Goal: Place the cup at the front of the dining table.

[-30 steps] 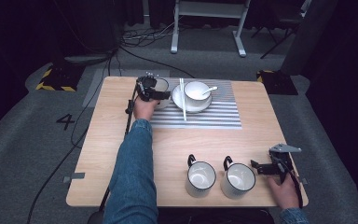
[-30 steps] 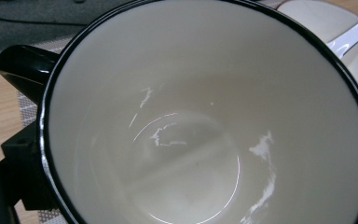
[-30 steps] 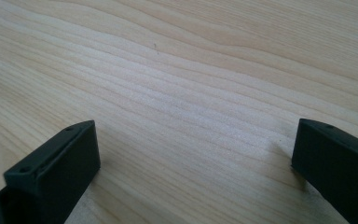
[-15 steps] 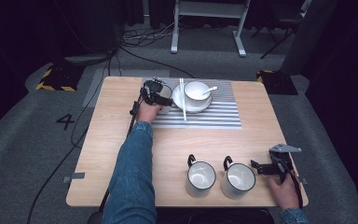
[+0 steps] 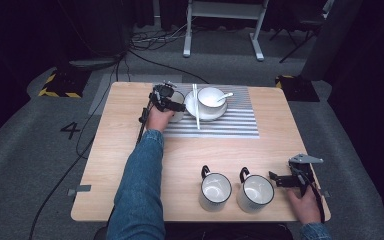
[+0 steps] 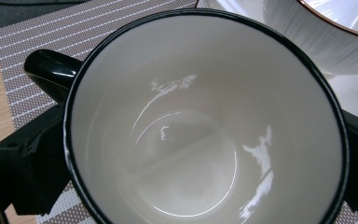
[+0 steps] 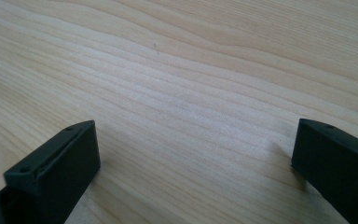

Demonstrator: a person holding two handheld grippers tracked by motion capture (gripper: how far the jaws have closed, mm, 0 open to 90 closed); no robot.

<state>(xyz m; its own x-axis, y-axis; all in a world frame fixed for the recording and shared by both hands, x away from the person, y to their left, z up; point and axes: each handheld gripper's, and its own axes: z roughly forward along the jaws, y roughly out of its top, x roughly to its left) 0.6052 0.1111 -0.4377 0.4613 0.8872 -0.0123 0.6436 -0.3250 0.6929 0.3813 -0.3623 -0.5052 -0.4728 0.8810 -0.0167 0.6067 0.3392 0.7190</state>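
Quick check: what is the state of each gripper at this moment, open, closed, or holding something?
Left gripper: jaws on both sides of the mug on the striped mat; a firm grip cannot be told.
Right gripper: open, holding nothing, over the table.

The left arm, in a blue denim sleeve, stretches from the near edge to the far left, where the left gripper (image 5: 167, 100) has its jaws spread wide, one against each side of a cup (image 6: 205, 121). The right hand (image 5: 306, 205) rests at the near right corner, holding the right gripper (image 5: 275, 177) low and pointing left. Its jaws stand wide apart with nothing between them.
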